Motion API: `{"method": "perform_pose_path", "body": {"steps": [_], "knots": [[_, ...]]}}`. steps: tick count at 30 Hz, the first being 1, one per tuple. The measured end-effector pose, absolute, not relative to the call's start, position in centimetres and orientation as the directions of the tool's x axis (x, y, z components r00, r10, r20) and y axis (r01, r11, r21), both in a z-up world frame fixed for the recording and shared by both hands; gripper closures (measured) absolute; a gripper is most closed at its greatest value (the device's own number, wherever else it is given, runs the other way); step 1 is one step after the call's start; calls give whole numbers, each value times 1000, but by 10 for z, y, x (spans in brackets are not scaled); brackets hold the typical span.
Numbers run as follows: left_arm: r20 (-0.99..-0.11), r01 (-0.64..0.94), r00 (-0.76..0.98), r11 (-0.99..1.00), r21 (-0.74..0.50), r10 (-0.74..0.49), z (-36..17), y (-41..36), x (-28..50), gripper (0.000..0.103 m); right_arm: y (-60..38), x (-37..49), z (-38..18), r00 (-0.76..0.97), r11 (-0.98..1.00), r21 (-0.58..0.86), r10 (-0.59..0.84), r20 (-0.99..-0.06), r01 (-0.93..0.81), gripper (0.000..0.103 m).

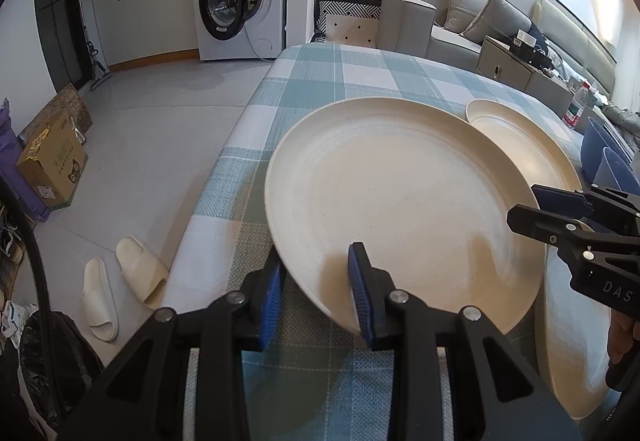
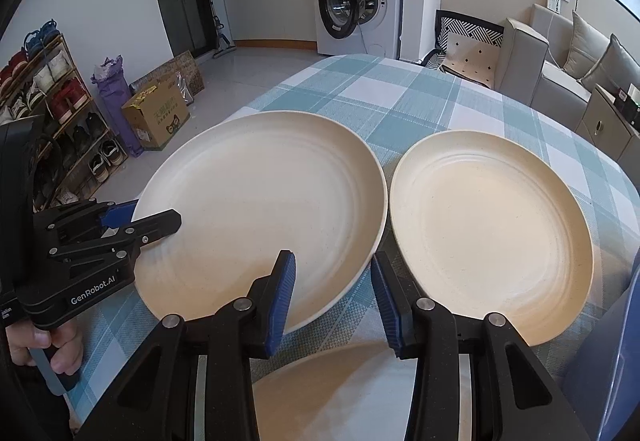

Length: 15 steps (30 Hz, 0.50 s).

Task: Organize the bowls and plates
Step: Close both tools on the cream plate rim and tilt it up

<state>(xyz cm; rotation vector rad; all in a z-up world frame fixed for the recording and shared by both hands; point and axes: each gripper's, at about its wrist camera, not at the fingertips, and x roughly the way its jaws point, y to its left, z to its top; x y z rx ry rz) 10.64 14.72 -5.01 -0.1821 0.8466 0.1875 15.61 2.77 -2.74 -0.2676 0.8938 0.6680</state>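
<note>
A large cream plate (image 1: 392,209) (image 2: 260,209) is tilted over the checked tablecloth (image 1: 360,73). My left gripper (image 1: 316,269) is shut on its near left rim, one blue pad above and one below. My right gripper (image 2: 333,265) is shut on the plate's near right rim. Each gripper also shows in the other view: the right gripper (image 1: 536,205) and the left gripper (image 2: 148,219), each clamped on the rim. A second cream plate (image 2: 492,241) (image 1: 516,137) lies flat to the right. A third cream plate (image 2: 340,393) (image 1: 572,341) lies nearest, partly hidden.
Blue bowls (image 1: 608,157) stand at the table's right edge. The table's left edge drops to a tiled floor with slippers (image 1: 124,281) and a cardboard box (image 2: 158,117). A shoe rack (image 2: 52,101), washing machine (image 2: 356,1) and sofa (image 1: 480,21) lie beyond.
</note>
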Motion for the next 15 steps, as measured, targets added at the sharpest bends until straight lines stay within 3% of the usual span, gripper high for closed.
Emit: {"method": "perform_pose_path", "body": {"steps": [15], "knots": [[-720,-237,686,968,-80,109,-28,146,94,73,22,145,-6,480,768,55,453,-751,-638,62]]}}
